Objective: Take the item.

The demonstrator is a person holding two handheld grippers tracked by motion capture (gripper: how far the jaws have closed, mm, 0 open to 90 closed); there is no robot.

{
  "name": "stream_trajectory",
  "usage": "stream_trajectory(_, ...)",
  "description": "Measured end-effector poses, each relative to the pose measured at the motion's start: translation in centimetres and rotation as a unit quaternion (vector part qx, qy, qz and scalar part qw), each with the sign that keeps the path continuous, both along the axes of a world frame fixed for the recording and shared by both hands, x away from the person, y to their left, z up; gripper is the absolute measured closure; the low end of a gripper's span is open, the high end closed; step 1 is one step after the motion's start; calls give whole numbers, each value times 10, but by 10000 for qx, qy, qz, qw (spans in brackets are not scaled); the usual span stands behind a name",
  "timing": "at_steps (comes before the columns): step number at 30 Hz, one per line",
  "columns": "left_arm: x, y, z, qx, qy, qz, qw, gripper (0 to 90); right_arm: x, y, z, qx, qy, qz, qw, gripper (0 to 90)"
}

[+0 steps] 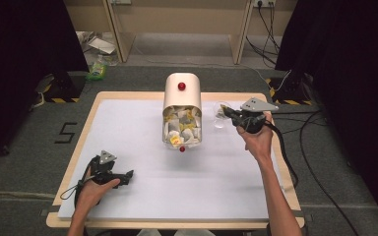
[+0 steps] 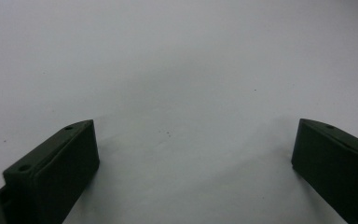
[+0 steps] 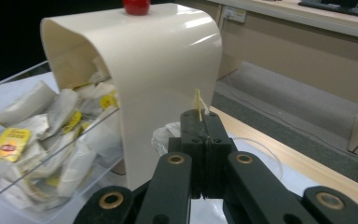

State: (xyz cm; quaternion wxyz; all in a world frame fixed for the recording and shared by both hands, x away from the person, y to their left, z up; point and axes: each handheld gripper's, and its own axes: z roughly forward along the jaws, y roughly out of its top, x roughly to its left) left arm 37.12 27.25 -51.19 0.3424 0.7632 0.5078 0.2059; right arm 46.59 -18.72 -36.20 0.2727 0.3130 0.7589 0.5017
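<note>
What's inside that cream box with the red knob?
The cream box holds a clear drawer tipped open and piled with tea bags with yellow tags. Whatever sits further back under the cover is hidden.

A grey carpeted floor [image 1: 187,73] is seen around the wooden table [image 1: 142,95], and a black "5" [image 1: 65,132] is marked on it to the left. Black cables [image 1: 320,162] are laid across it at the right, and a green bottle [image 1: 96,71] lies near a pale wooden desk [image 1: 177,19].

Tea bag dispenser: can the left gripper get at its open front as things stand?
Probably yes. The left gripper is open and empty, and bare table lies between it and the dispenser and its tea bags.
</note>
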Motion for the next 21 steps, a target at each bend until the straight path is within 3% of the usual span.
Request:
stream_trajectory(16, 0, 0, 0, 17, 4, -11, 10000, 0, 57, -1, -23, -241, 88, -425, 9988, 900)
stream_trajectory(21, 0, 1, 0, 15, 5, -18, 10000, 0, 69, -3, -27, -193, 96, -524, 9984, 900)
